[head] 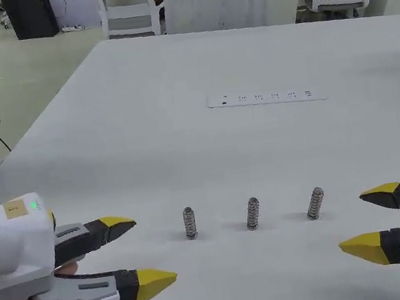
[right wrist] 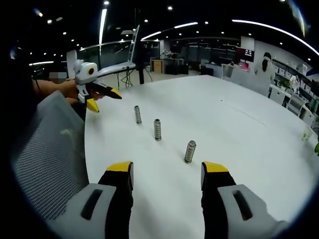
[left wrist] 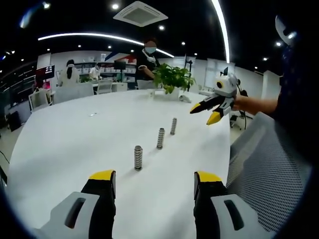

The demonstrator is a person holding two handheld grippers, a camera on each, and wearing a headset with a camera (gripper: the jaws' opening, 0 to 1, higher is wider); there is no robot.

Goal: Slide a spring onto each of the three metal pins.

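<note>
Three metal pins stand upright in a row on the white table, each with a spring coiled around it: left spring, middle spring, right spring. My left gripper hovers open at the row's left end, nothing between its yellow-tipped jaws. My right gripper is open at the row's right end, also holding nothing. From the left gripper view the nearest spring stands ahead of the left gripper. In the right gripper view the closest spring is just beyond the right gripper.
A white power strip lies further back on the table. Chairs stand at the far edge. A potted plant sits on the table's far side in the left gripper view, with people standing and sitting behind it.
</note>
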